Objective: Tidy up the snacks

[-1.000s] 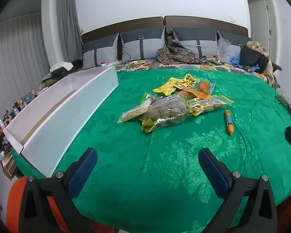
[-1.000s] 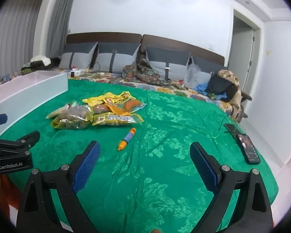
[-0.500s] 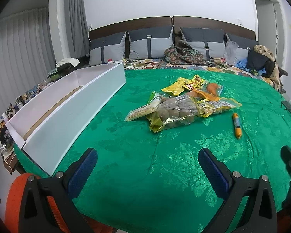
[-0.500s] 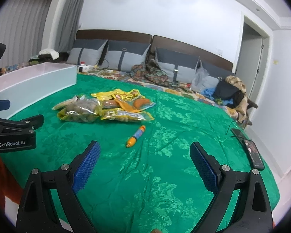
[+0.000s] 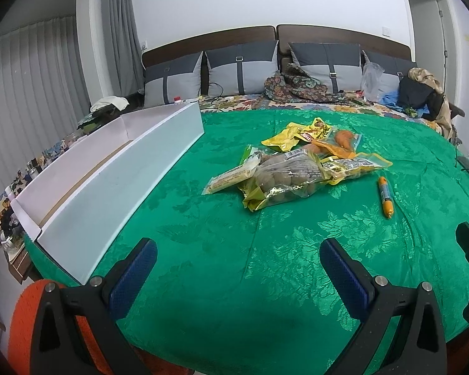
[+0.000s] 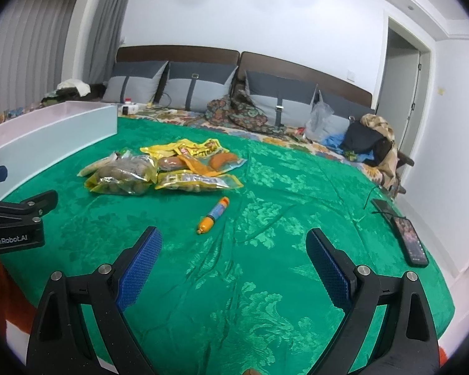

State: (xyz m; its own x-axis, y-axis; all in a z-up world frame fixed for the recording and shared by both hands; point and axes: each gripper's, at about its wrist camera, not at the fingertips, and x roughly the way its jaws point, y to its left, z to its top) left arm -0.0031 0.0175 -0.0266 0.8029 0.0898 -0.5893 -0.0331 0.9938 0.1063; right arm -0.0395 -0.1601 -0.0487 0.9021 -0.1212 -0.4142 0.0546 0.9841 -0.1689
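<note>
Fingers of both grippers spread wide, nothing held: left gripper (image 5: 237, 268), right gripper (image 6: 233, 259). Heap of crinkly yellow and clear plastic snack packets (image 5: 297, 168) well ahead of both. Orange sausage stick (image 6: 213, 214) just ahead of right fingers: likely light, round, apt to roll; pinch mid-length. Packets likely slippery, floppy; take by edge seam. Long white open box (image 5: 109, 181) ahead-left of left fingers.

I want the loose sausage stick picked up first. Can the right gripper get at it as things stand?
Probably yes. The sausage stick lies alone on the green bedspread, apart from the snack pile, and the open right gripper has bare cloth ahead.
</note>
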